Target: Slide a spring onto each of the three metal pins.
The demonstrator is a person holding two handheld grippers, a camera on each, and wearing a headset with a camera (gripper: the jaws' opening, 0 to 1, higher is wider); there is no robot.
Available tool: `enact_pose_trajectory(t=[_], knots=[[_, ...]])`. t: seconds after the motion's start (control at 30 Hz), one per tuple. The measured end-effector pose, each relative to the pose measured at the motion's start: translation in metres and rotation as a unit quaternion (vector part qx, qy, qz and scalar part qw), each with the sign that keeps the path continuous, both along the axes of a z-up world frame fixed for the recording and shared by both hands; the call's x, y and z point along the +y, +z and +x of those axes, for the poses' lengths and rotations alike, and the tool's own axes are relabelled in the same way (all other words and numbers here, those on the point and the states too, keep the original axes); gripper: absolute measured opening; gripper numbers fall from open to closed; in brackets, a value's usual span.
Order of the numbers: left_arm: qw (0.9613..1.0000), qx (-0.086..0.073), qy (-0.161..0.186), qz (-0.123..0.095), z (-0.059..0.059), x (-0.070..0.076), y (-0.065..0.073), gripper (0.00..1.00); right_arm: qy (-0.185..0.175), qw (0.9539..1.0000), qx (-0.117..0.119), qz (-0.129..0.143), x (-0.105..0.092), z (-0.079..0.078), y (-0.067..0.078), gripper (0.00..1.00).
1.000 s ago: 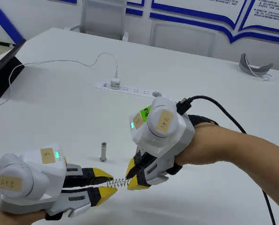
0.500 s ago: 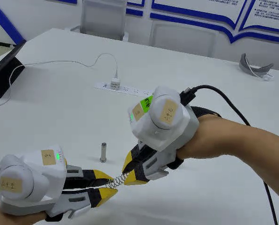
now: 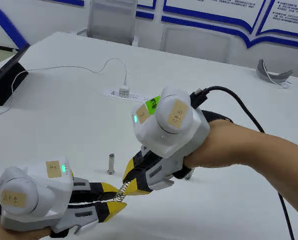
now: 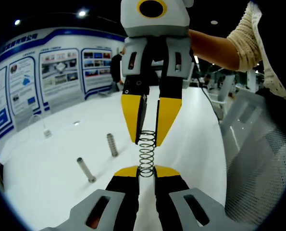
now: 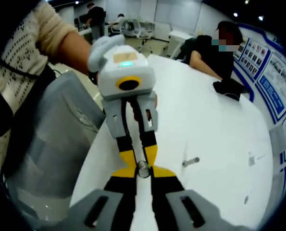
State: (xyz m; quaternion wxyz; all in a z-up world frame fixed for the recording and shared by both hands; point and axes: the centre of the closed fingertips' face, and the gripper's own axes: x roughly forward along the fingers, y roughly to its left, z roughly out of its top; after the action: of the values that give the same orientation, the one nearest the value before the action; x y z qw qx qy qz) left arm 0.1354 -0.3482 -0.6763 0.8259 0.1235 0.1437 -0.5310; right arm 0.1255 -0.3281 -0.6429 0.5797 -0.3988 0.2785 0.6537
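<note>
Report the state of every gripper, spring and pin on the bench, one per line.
left gripper: shut on one end of the spring.
right gripper: shut on the spring's other end.
spring: held in the air between both grippers, on no pin.
bare pin: upright, nothing on it.
second pin: upright, seems to carry a spring already.

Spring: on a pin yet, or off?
Off. The spring is held between the left tongs and right tongs, apart from the upright pin.
</note>
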Motion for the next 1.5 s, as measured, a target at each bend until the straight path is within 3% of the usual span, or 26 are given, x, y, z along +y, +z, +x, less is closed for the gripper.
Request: enact_pose_trajectory(t=[0.27, 0.7, 1.5], knots=[[1.0000, -0.001, 0.001, -0.003, 0.001, -0.001, 0.001, 0.11, -0.002, 0.9999, 0.004, 0.010, 0.009, -0.001, 0.003, 0.12], [0.9999, -0.002, 0.007, -0.008, 0.003, -0.001, 0.000, 0.12, -0.003, 1.0000, 0.003, 0.004, 0.010, 0.001, 0.002, 0.12], [0.9985, 0.008, 0.050, -0.021, 0.012, 0.019, 0.000, 0.29, -0.013, 0.9998, -0.010, -0.009, 0.005, 0.017, 0.007, 0.12]])
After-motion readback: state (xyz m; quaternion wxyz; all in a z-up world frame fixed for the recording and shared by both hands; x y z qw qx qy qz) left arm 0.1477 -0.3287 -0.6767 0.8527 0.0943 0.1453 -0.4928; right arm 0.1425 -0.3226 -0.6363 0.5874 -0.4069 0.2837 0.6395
